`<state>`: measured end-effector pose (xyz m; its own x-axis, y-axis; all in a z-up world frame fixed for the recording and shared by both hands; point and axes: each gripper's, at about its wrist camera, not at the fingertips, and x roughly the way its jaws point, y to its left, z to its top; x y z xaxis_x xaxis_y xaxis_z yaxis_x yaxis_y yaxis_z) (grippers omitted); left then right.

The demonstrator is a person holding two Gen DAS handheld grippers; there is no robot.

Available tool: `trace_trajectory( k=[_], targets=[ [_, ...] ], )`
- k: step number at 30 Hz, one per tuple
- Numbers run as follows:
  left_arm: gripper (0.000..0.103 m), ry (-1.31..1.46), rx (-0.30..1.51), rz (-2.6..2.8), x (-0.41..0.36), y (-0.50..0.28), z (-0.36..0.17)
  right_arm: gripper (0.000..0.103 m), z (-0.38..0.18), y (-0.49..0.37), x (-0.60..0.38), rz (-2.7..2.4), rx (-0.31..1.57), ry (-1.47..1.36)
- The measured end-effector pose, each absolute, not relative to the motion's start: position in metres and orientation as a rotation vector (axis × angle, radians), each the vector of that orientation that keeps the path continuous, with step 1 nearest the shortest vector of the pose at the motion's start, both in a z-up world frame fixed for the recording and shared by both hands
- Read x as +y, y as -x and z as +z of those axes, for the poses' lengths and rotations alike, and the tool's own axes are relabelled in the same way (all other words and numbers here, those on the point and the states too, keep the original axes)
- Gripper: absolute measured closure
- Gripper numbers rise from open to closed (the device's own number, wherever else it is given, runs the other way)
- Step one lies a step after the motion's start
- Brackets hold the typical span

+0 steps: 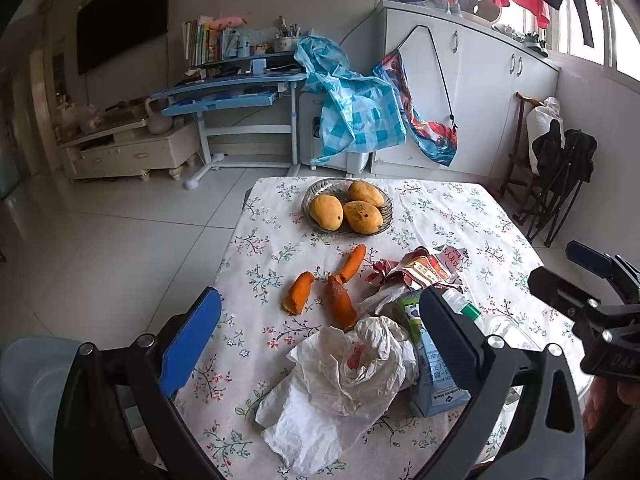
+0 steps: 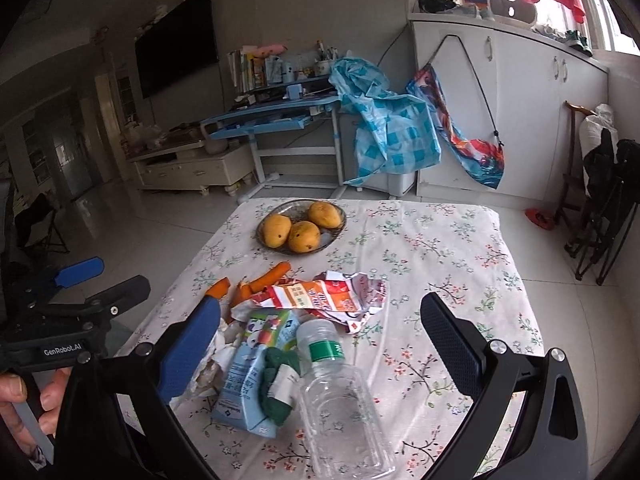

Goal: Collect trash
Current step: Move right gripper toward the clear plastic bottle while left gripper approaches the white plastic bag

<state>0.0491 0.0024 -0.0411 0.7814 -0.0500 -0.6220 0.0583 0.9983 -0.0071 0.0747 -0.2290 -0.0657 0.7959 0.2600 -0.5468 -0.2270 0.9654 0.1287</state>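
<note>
Trash pile: we saw it bunched at the near middle of the table (image 1: 460, 216), nothing collected yet by our judgement.
Tissue: crumpled white tissue (image 1: 340, 380) lay nearest the left gripper, touching the carton.
Carton: blue drink carton (image 2: 248, 376) lay on its side, a green scrap against it.
Bottle: clear plastic bottle (image 2: 340, 396), green label, lay flat just beside the carton, cap pointing away from us.
Wrapper: crushed red-orange wrapper (image 2: 324, 296) sat behind the bottle and carton.
Peels: orange peel pieces (image 1: 320, 292) lay between the pile and the bowl.
Left gripper: left gripper (image 1: 316, 328) was wide open, holding nothing, hovering above the tissue (fingers straddled it in view, contact not clear).
Right gripper: right gripper (image 2: 324, 344) was also wide open and empty, bottle and carton between its fingers in view.
Bowl: glass bowl (image 1: 310, 196) with three mangoes (image 1: 362, 216) stood farther back, apart from the trash (not trash, we judged).
Bin: none visible in either view.
Risks: bottle was smooth and round, so a pinch off-centre could squirt it sideways or roll it off the edge; tissue was soft, a shallow close could catch only a fold or snag the tablecloth; both grippers sat close together, so a simultaneous reach could make them collide.
</note>
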Motion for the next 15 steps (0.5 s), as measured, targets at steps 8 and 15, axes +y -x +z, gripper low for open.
trace_trajectory(
  k=[8, 15],
  targets=[
    [0.007, -0.011, 0.662, -0.042, 0.006, -0.053, -0.043, 0.007, -0.064, -0.073, -0.219, 0.275, 0.569, -0.011],
    [0.007, -0.024, 0.643, -0.050, 0.012, -0.052, -0.046, 0.007, -0.048, -0.059, -0.214, 0.258, 0.500, -0.022]
  ],
)
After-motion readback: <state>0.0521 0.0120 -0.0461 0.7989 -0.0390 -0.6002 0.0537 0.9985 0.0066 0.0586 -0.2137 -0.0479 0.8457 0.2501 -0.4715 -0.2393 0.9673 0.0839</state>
